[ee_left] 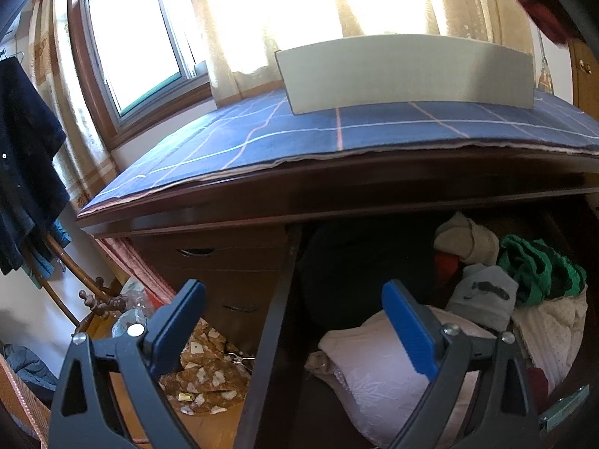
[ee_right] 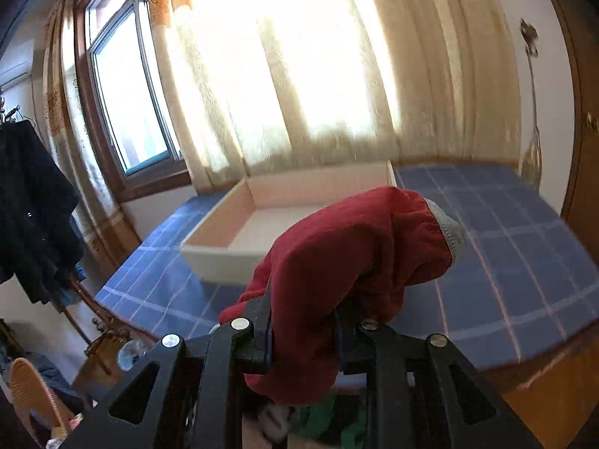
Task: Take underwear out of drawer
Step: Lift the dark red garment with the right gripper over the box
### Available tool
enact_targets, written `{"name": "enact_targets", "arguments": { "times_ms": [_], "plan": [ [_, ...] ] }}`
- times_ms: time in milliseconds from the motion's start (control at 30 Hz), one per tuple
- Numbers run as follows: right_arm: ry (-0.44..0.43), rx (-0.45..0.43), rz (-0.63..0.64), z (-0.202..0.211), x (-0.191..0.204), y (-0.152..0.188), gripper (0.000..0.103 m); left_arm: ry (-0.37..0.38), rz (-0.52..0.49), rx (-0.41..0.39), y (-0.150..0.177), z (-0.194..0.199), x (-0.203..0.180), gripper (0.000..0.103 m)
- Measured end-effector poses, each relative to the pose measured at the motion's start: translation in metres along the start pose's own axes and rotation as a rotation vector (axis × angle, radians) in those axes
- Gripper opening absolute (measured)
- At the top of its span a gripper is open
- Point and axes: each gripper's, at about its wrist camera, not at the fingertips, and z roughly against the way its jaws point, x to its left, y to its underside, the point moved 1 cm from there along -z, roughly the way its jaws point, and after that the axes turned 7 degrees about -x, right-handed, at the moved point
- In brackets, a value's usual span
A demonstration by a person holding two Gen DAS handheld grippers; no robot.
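Observation:
My right gripper (ee_right: 303, 321) is shut on red underwear (ee_right: 355, 247) with a grey waistband, held up in front of the blue checked dresser top (ee_right: 516, 262). The same red garment (ee_left: 535, 3) shows as a blur at the top right of the left wrist view. My left gripper (ee_left: 295, 321) stands open with nothing between its blue pads (ee_left: 410, 331), low over the left edge of the open drawer (ee_left: 273, 321). Inside the drawer lie a pale pink garment (ee_left: 374, 370), grey socks (ee_left: 483, 299), a green striped piece (ee_left: 539, 269) and a beige bundle (ee_left: 468, 239).
A white open box (ee_right: 239, 232) stands on the blue checked cloth near the curtained window (ee_right: 299, 56). Dark clothes (ee_left: 26, 172) hang on a stand at the left. A brown patterned cloth (ee_left: 206, 374) lies on the floor beside the dresser. A wooden door (ee_right: 584, 149) is at the right.

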Motion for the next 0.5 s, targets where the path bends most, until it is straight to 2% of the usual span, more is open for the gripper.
{"name": "enact_targets", "arguments": {
  "times_ms": [133, 267, 500],
  "plan": [
    [0.007, -0.037, 0.040, -0.029, 0.006, -0.036, 0.025, 0.006, 0.011, 0.004, 0.000, -0.001, 0.002, 0.097],
    [0.002, -0.040, 0.053, -0.064, 0.016, -0.058, 0.025, 0.012, 0.016, 0.006, 0.000, 0.000, 0.004, 0.097],
    [-0.005, -0.034, 0.022, -0.121, 0.025, -0.073, 0.025, 0.025, 0.017, 0.005, 0.000, -0.001, 0.005, 0.097]
  ]
}}
